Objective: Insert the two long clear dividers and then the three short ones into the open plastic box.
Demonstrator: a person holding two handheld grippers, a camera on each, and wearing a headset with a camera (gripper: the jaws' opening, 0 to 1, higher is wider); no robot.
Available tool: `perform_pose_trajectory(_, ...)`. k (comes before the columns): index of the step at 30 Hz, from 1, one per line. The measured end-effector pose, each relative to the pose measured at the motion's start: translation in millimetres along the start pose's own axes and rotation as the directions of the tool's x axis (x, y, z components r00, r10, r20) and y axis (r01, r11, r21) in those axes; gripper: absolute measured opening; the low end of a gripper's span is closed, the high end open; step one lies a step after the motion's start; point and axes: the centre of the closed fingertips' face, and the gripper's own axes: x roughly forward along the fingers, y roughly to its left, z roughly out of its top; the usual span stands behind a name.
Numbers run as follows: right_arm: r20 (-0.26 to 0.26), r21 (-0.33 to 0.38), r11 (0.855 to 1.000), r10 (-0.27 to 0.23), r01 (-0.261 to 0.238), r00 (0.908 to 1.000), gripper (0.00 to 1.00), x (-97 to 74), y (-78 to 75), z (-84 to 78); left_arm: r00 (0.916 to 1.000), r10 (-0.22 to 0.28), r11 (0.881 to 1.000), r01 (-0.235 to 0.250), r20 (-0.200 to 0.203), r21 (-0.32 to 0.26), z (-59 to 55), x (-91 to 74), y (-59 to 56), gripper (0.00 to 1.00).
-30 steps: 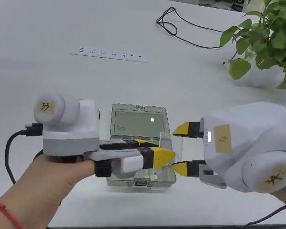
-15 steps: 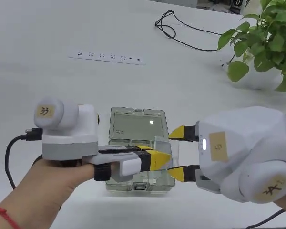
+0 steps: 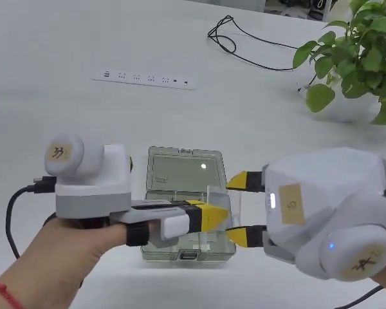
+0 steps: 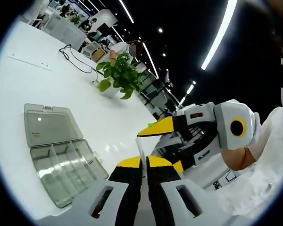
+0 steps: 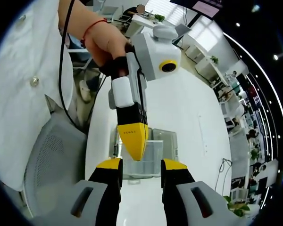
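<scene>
Your left hand-held gripper (image 3: 212, 214), clenched on a clear divider (image 3: 226, 196), has sunk toward the open box (image 3: 177, 170) just below it. Your right hand-held gripper (image 3: 238, 208) hangs released beside the divider. Seating looks near.

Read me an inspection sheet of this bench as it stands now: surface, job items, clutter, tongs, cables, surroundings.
Surface: white table.
Job's things: plastic box, lid lying open; clear divider held over it.
Clutter: nothing seen.
Tongs: left tongs shut on the divider; right tongs open, facing them.
Cables: black cable at the far edge; power strip behind the box.
Surroundings: potted plant at far right.
</scene>
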Motion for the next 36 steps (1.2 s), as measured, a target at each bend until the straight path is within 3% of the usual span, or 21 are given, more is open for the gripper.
perform_pose_trajectory(6,0.000,0.005,1.000,-0.011,0.011,0.9999,0.34,-0.1,-2.2,0.9,0.9998,0.008,1.000,-0.007,0.020,-0.016,1.7,-0.2,1.1,0.00)
perform_pose_trajectory(10,0.012,0.025,1.000,-0.010,0.010,0.9999,0.34,-4.1,-5.8,2.9,0.9999,0.006,1.000,-0.007,0.009,0.013,0.0,-0.4,-0.4,0.00)
perform_pose_trajectory(11,0.019,0.035,0.999,-0.009,0.008,0.9998,0.34,-5.1,-6.8,3.4,1.0000,0.007,1.000,-0.008,0.005,0.027,-0.6,-0.6,-0.4,0.00)
perform_pose_trajectory(13,0.065,0.091,0.996,0.009,-0.015,0.9978,0.34,-7.2,-7.1,7.3,0.9999,0.012,0.994,-0.011,-0.009,0.108,-2.3,-1.8,0.9,0.00)
perform_pose_trajectory(15,0.096,0.133,0.990,0.032,-0.045,0.9948,0.34,-10.0,-8.2,8.3,0.9998,0.002,0.991,0.001,-0.020,0.136,-3.7,-2.9,-0.9,0.00)
perform_pose_trajectory(17,0.155,0.200,0.975,0.071,-0.102,0.9854,0.33,-15.0,-10.1,11.1,0.9992,-0.012,0.976,0.020,-0.039,0.216,-5.6,-4.6,-3.3,0.00)
perform_pose_trajectory(20,0.213,0.233,0.957,0.123,-0.172,0.9694,0.28,-20.8,-8.6,15.4,0.9966,-0.014,0.945,0.040,-0.081,0.324,-11.8,-7.1,-5.5,0.00)
perform_pose_trajectory(22,0.252,0.260,0.937,0.167,-0.233,0.9533,0.25,-25.2,-6.5,18.6,0.9962,-0.027,0.927,0.056,-0.083,0.372,-11.7,-7.9,-7.9,0.00)
perform_pose_trajectory(24,0.270,0.265,0.927,0.192,-0.265,0.9435,0.23,-27.4,-7.2,18.8,0.9941,-0.047,0.912,0.082,-0.098,0.401,-14.0,-10.2,-12.4,0.00)
perform_pose_trajectory(26,0.276,0.262,0.922,0.212,-0.285,0.9376,0.22,-27.9,-7.8,17.4,0.9930,-0.064,0.888,0.102,-0.099,0.449,-13.0,-11.7,-15.8,0.00)
perform_pose_trajectory(28,0.291,0.259,0.908,0.251,-0.329,0.9231,0.18,-29.0,-4.0,18.1,0.9918,-0.071,0.870,0.114,-0.106,0.480,-13.5,-13.4,-18.7,0.00)
perform_pose_trajectory(30,0.322,0.267,0.882,0.298,-0.388,0.8985,0.15,-31.0,2.4,21.9,0.9896,-0.077,0.854,0.128,-0.121,0.504,-15.7,-14.7,-21.4,0.00)
perform_pose_trajectory(34,0.328,0.249,0.866,0.346,-0.434,0.8790,0.13,-31.8,9.2,23.8,0.9858,-0.103,0.815,0.160,-0.133,0.557,-17.8,-17.5,-28.0,0.00)
perform_pose_trajectory(36,0.343,0.241,0.854,0.370,-0.462,0.8634,0.11,-32.8,13.7,27.0,0.9847,-0.113,0.807,0.169,-0.132,0.565,-17.8,-18.3,-30.1,0.00)
